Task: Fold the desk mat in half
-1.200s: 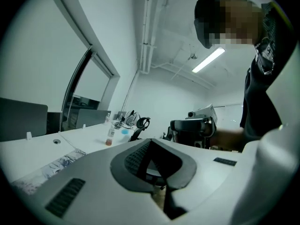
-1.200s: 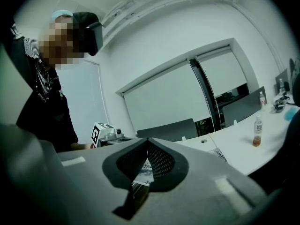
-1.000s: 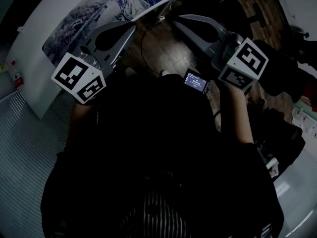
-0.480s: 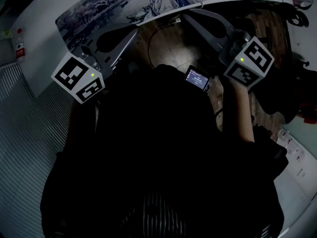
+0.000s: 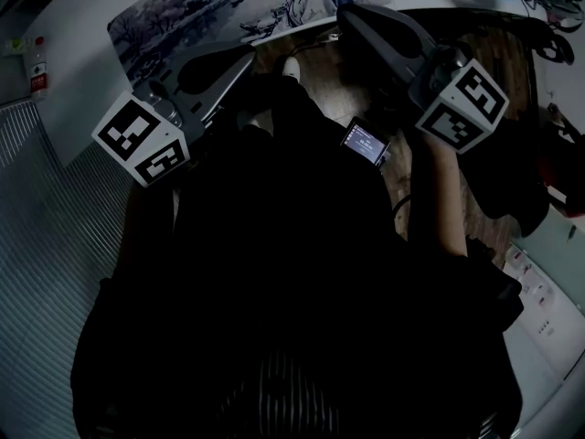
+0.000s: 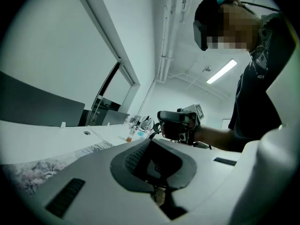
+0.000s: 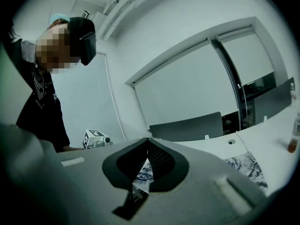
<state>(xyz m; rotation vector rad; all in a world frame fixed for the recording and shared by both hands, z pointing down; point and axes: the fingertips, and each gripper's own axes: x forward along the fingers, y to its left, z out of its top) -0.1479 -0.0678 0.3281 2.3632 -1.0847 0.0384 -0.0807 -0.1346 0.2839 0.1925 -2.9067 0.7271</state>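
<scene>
Zero items held: confirmed for both sides.
Left gripper (image 5: 245, 60): jaws are pressed together and empty, with the tip just short of the desk's near edge.
Right gripper (image 5: 345, 15): jaws are likewise closed on nothing. The tip is seen at the mat's near edge, towards its right corner; contact cannot be determined.
Desk mat (image 5: 201, 12): laid flat and unfolded on the white desk (image 5: 73, 62), ahead of both tips.
Stage: judged to be the approach; no edge has been taken yet.
Risk one: if closed jaws are driven in, the thin mat is likely to be shoved or rucked, not gripped.
Risk two: if the sides are lifted unevenly, a skewed fold is expected.
</scene>
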